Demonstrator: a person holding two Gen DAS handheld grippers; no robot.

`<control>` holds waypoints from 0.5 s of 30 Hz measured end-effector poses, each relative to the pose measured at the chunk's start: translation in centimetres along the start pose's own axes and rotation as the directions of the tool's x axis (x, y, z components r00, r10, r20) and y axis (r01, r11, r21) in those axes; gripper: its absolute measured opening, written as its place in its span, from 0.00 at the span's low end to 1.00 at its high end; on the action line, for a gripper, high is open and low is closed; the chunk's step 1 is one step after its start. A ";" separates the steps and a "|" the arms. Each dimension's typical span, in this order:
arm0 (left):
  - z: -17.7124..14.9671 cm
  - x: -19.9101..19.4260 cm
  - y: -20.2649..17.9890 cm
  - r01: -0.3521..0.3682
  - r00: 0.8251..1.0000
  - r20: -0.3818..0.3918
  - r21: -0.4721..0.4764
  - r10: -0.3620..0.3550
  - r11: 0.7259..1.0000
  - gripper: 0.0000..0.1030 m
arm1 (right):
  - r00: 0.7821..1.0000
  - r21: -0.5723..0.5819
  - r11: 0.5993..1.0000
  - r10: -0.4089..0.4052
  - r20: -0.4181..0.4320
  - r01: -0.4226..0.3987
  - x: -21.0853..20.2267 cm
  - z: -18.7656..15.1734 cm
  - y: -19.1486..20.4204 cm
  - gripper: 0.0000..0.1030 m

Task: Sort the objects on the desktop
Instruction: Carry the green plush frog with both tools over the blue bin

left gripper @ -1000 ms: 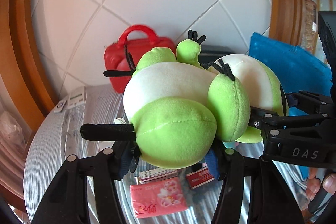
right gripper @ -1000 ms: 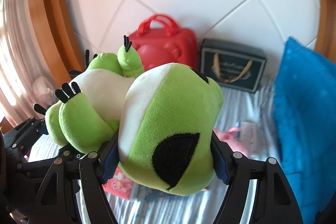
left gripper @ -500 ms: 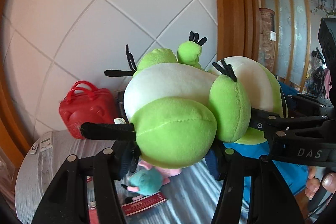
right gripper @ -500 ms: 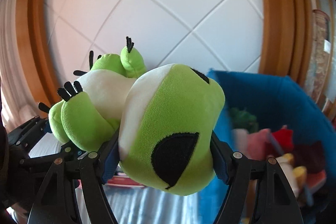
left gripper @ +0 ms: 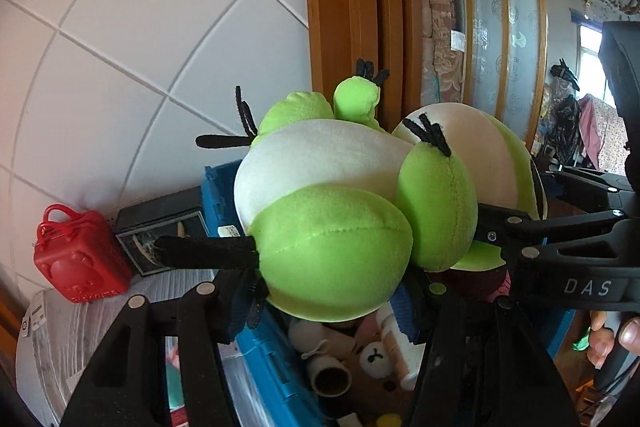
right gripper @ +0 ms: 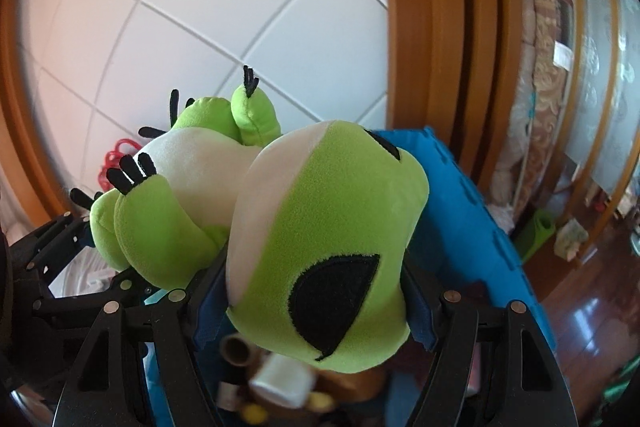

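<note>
A green and white plush frog [left gripper: 332, 227] is held in the air by both grippers. My left gripper [left gripper: 332, 299] is shut on its rear end. My right gripper [right gripper: 316, 287] is shut on its head [right gripper: 328, 251], which has a black eye patch. The frog hangs above a blue bin [left gripper: 260, 359], also in the right wrist view [right gripper: 460, 223]. The right gripper also shows at the right of the left wrist view [left gripper: 568, 247].
The bin holds several small things: a white cup [right gripper: 280, 383], a cardboard tube [left gripper: 330, 379], a small white toy [left gripper: 376, 357]. A red case [left gripper: 76, 263] and a dark box [left gripper: 160, 231] stand by the tiled wall. A wooden frame [left gripper: 344, 7] rises behind.
Both grippers have carried the frog to the right, from above the striped table to above the blue bin. The red case has slid to the far left of view.
</note>
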State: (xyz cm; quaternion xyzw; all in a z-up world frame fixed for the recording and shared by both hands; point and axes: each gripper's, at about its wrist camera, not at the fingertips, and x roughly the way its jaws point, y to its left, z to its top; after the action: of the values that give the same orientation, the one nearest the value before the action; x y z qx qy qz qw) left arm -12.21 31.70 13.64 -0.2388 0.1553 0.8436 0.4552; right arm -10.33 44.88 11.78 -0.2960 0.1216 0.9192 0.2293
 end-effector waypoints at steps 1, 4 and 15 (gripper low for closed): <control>0.4 1.2 -0.8 0.000 0.999 -0.037 0.002 0.000 1.000 0.55 | 1.000 0.012 1.000 0.004 -0.029 -0.004 1.0 0.1 -1.5 0.72; 0.9 4.9 -2.9 -0.017 0.989 -0.148 0.014 0.019 1.000 0.55 | 0.992 0.058 0.998 0.037 -0.122 -0.030 2.4 -1.0 -4.5 0.72; -1.5 14.3 -6.3 -0.059 0.896 -0.438 0.054 0.077 0.997 0.65 | 0.915 0.130 0.990 0.097 -0.391 -0.050 10.8 -4.8 -10.6 0.76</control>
State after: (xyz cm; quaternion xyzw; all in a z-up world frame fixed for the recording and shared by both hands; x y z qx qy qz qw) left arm -13.25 44.36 4.33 -0.4085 0.2787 0.7802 0.3831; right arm -10.52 56.11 0.60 -0.4570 0.2302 0.8396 0.1822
